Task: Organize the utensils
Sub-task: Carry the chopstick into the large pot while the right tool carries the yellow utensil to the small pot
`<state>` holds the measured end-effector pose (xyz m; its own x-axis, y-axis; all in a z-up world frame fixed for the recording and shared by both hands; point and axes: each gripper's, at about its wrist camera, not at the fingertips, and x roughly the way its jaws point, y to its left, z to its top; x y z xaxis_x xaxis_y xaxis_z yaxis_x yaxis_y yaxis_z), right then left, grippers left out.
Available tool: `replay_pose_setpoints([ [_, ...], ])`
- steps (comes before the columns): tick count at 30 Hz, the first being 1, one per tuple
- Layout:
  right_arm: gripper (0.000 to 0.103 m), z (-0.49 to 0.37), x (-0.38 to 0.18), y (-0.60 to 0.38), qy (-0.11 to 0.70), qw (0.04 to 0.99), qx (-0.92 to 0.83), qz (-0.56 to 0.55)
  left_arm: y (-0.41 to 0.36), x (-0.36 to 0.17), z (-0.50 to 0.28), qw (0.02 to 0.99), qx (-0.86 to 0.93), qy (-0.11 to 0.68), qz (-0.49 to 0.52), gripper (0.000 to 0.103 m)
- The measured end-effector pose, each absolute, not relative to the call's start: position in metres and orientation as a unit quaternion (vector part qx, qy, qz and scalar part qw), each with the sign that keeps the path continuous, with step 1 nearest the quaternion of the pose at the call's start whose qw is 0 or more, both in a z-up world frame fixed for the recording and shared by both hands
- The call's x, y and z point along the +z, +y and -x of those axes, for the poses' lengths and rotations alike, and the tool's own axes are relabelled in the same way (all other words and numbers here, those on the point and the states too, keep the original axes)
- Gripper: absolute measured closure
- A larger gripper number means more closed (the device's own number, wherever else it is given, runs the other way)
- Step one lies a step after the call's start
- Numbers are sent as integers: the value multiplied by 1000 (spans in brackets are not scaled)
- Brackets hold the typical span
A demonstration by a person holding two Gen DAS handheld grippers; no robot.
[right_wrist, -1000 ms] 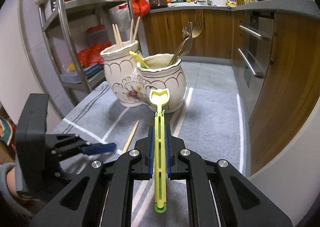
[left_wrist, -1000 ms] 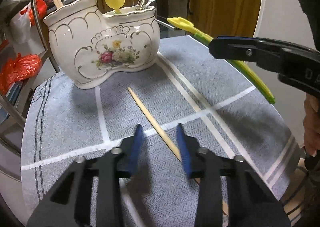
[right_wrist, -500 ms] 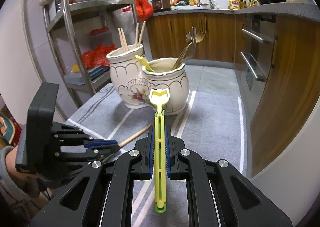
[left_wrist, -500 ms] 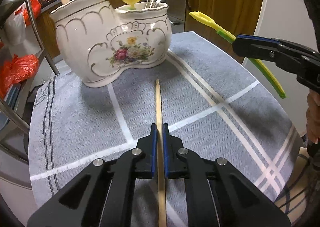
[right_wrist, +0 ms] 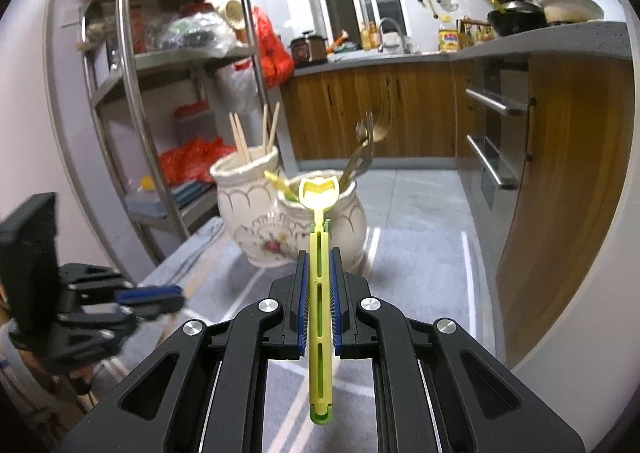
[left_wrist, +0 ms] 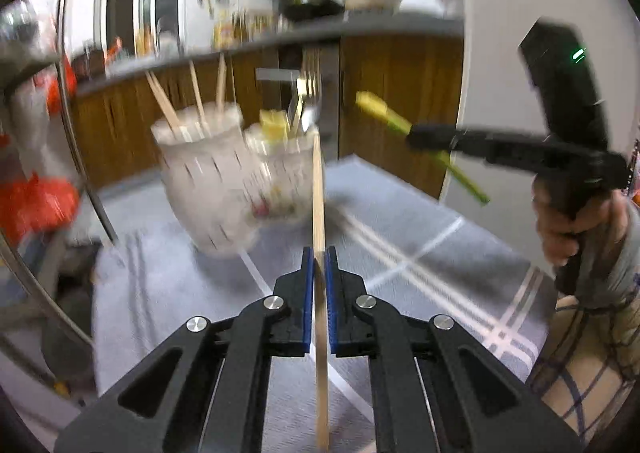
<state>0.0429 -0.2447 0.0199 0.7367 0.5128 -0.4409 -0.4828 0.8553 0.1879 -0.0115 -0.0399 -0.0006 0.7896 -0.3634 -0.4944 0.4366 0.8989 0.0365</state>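
Observation:
My left gripper (left_wrist: 319, 253) is shut on a wooden chopstick (left_wrist: 319, 197) and holds it up off the cloth, pointing at the white floral double-pot holder (left_wrist: 216, 189), which is blurred. My right gripper (right_wrist: 319, 253) is shut on a yellow-green plastic utensil (right_wrist: 320, 293) whose head points at the holder (right_wrist: 280, 229). The holder's left pot has several chopsticks (right_wrist: 256, 133); its right pot has forks (right_wrist: 366, 149) and a yellow utensil. The right gripper also shows at the right of the left wrist view (left_wrist: 416, 133), and the left gripper at the left of the right wrist view (right_wrist: 176, 295).
The holder stands on a grey striped cloth (right_wrist: 420, 265) over a round table. A metal shelf rack (right_wrist: 132, 101) with red bags stands to the left. Wooden kitchen cabinets (right_wrist: 560, 181) and an oven are to the right and behind.
My left gripper closed on the chopstick lying on the cloth and lifted it up toward the holder. My right gripper rose a little with the yellow-green utensil still held.

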Motion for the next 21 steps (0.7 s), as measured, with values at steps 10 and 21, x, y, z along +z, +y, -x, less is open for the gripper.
replay_pose_setpoints([
  [10, 93, -40, 28, -234, 198, 944, 260, -33, -13, 32, 1, 965, -209, 160, -13, 103],
  [21, 93, -47, 19, -225, 222, 937, 269, -24, -16, 12, -15, 950, -215, 223, -34, 103],
])
